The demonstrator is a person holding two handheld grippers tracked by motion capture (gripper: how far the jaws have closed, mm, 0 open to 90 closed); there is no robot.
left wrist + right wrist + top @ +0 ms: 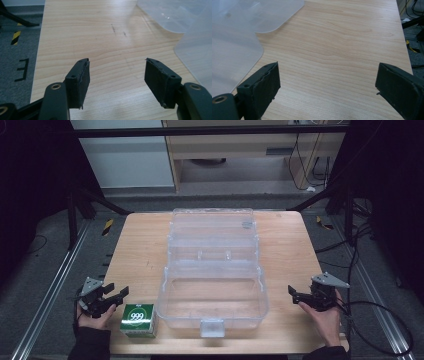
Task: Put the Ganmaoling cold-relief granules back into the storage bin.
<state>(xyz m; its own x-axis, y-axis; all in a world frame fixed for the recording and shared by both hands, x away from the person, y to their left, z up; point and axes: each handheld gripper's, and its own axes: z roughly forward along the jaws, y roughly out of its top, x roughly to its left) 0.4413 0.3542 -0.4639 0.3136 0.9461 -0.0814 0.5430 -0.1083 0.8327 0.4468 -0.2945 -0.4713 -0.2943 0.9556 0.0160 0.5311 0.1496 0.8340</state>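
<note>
my left gripper (pixel 116 296) and right gripper (pixel 296 293) both sit with jaws spread and empty, parked low at the table's (pixel 140 240) near corners, i'd guess ready to start. the green box (pixel 139 319) lies just beside the left one, next to the clear case (pixel 214 270) standing open mid-table; grey floor around.

Lab: floor rails (pixel 47 292), cables (pixel 377 307), hazard tape (pixel 107 226)
</note>
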